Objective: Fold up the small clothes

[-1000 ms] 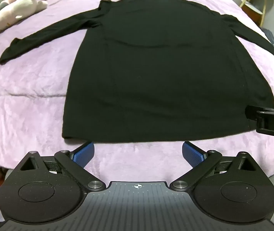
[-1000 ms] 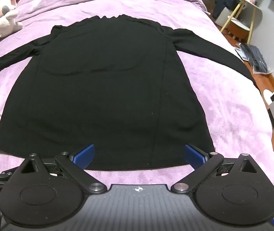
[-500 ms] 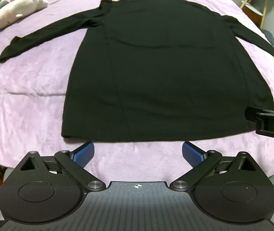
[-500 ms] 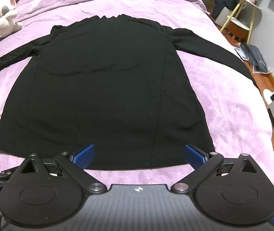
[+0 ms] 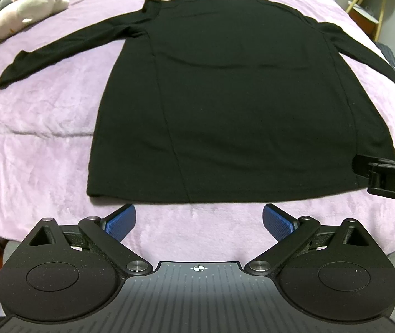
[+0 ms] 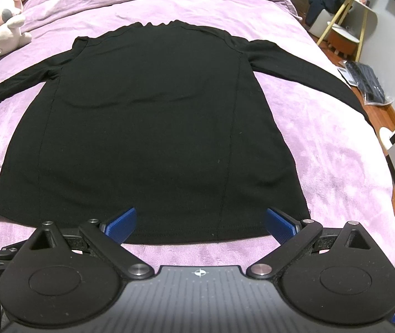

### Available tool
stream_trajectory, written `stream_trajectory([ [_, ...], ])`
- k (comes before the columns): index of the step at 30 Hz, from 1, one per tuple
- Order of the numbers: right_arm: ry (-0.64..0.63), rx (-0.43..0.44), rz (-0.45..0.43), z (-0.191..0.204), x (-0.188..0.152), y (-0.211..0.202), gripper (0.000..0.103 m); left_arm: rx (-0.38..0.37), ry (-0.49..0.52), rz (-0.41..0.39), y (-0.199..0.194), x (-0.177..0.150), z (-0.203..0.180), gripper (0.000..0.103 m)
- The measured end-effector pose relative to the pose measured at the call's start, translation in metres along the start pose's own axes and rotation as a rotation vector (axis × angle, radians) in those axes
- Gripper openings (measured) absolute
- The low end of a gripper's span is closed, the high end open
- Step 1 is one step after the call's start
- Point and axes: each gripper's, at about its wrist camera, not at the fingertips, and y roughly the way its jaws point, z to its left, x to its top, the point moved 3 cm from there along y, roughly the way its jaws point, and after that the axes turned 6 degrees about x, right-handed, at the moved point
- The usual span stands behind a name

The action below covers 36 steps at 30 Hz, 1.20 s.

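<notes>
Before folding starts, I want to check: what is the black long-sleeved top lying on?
The black top lies spread flat on a purple plush blanket, which shows on every side of it. Whatever lies directly beneath the fabric is covered and cannot be seen.

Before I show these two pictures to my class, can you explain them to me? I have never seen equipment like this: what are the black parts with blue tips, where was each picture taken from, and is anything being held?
There is no robot here. A person holds a hand-held gripper in each hand, and each gripper carries a wide-angle camera looking forward along its two fingers. One picture comes from the left gripper, the other from the right gripper. The black shapes at the bottom are each gripper's own body; the blue pieces are its finger pads.

On the purple blanket lies a black long-sleeved top, spread flat with both sleeves out, hem nearest the cameras. A plush toy lies at the far left.

Both grippers are open and hold nothing. Folding has not begun.
</notes>
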Motion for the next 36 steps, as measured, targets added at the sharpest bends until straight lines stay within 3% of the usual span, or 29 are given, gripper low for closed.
stream_trajectory([
  [36, 0.009, 0.001, 0.001, -0.0038, -0.0026, -0.001, 0.099, -0.009, -0.004, -0.001, 0.0006, -0.0024, -0.0015, 0.101],
])
